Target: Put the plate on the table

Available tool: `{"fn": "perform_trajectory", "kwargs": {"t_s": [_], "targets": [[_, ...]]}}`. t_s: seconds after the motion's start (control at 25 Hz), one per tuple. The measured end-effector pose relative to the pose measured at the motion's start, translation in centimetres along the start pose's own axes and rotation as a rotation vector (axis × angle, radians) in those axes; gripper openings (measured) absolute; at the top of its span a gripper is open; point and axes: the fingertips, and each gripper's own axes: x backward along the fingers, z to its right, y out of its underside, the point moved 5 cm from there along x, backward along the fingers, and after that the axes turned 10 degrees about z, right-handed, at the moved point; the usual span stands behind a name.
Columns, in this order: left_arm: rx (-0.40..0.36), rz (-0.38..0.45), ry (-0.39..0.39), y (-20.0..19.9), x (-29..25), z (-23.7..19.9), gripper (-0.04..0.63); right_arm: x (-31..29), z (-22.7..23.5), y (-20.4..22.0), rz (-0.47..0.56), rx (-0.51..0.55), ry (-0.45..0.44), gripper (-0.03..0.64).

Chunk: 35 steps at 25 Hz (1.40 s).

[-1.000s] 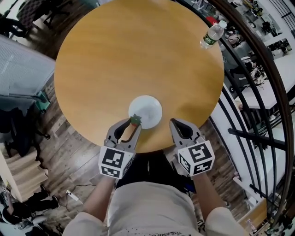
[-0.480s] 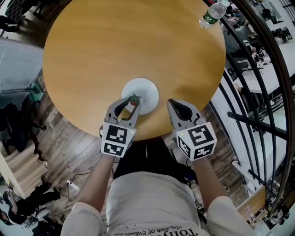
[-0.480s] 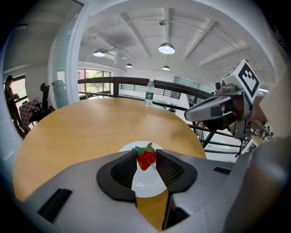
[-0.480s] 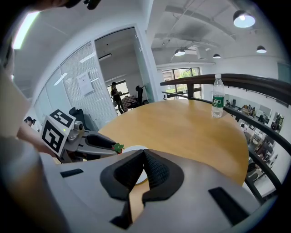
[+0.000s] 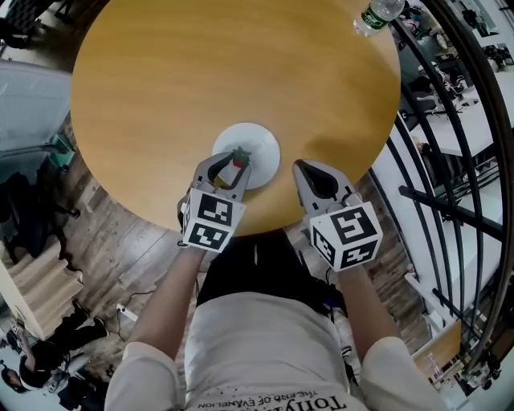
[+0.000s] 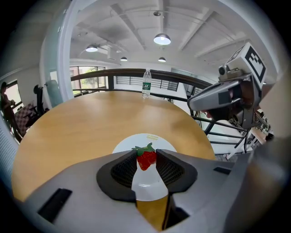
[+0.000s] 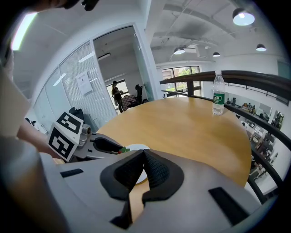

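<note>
A white plate (image 5: 257,149) lies on the round wooden table (image 5: 201,72) near its front edge. My left gripper (image 5: 234,166) is shut on a small red strawberry (image 5: 238,158) with green leaves, held over the plate's near left rim. The left gripper view shows the strawberry (image 6: 146,158) pinched between the jaw tips with the plate (image 6: 144,141) just beyond. My right gripper (image 5: 303,168) is to the right of the plate, shut with nothing in it. In the right gripper view its tips (image 7: 143,154) meet in front of the plate (image 7: 136,147).
A clear water bottle (image 5: 377,12) with a green label stands at the table's far right edge. A dark curved railing (image 5: 450,120) runs close along the table's right side. Wooden floor and dark bags lie to the left.
The left gripper has sunk toward the plate with the strawberry still in its jaws, and rolled a little. The right gripper has dropped slightly beside the plate.
</note>
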Motion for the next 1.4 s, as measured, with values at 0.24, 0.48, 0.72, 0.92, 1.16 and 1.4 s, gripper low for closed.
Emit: {"fn": "perform_trajectory", "kwargs": {"t_s": [0.24, 0.48, 0.72, 0.92, 1.16, 1.4], "targets": [[-0.012, -0.047, 0.014, 0.7, -1.3, -0.1, 0.146, -0.1, 0.3, 0.3, -0.005, -0.01, 0.006, 0.02], [-0.023, -0.08, 0.025, 1.3, -2.0, -0.1, 0.146, -0.1, 0.3, 0.6, -0.01, -0.015, 0.011, 0.02], [-0.051, -0.107, 0.03, 1.6, -2.8, 0.1, 0.146, 0.1, 0.4, 0.7, -0.008, -0.019, 0.011, 0.02], [-0.053, -0.115, 0.03, 1.8, -2.4, -0.2, 0.158, 0.0, -0.3, 0.6, -0.006, -0.017, 0.008, 0.02], [-0.038, -0.101, 0.029, 1.2, -2.0, -0.3, 0.198, 0.0, -0.4, 0.0, 0.0, -0.011, 0.004, 0.02], [0.006, -0.043, 0.024, -0.4, 0.6, 0.0, 0.198, 0.9, -1.0, -0.7, 0.007, 0.017, -0.001, 0.02]]}}
